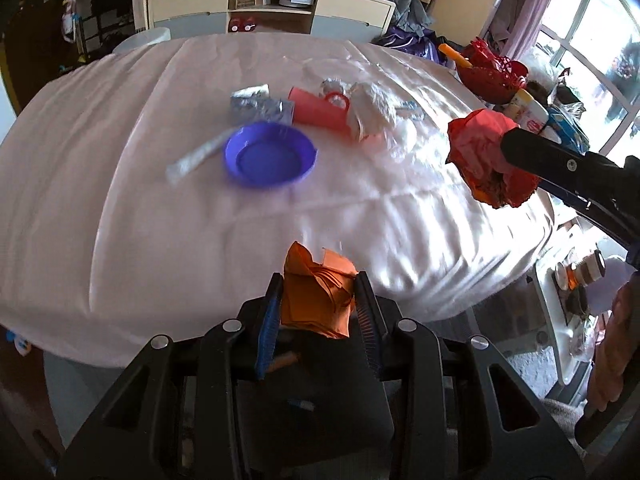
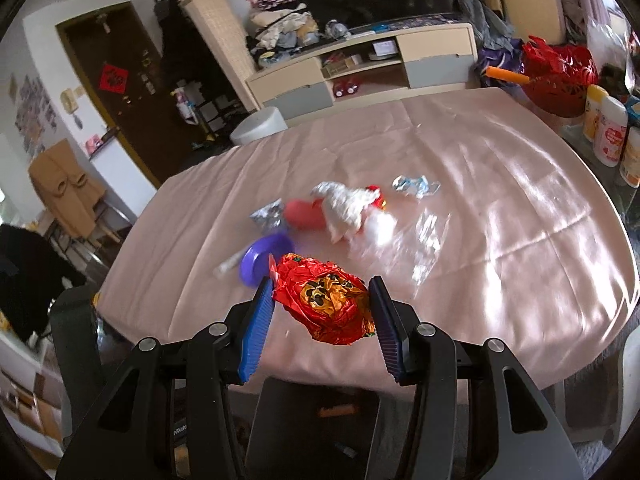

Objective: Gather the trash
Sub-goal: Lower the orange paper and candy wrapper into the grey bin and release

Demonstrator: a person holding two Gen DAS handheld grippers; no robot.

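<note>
My left gripper is shut on a crumpled orange paper above the near edge of the table. My right gripper is shut on a crumpled red and orange foil wrapper, held above the pink tablecloth; the wrapper also shows at the right of the left wrist view. More trash lies mid-table: silver foil, a white crumpled tissue, a clear wrapper, a blue and white wrapper and a white straw packet.
A purple bowl and a tipped pink cup lie among the trash. A red basket and bottles stand at the table's right edge. A white bin stands beyond the far edge, before a TV cabinet.
</note>
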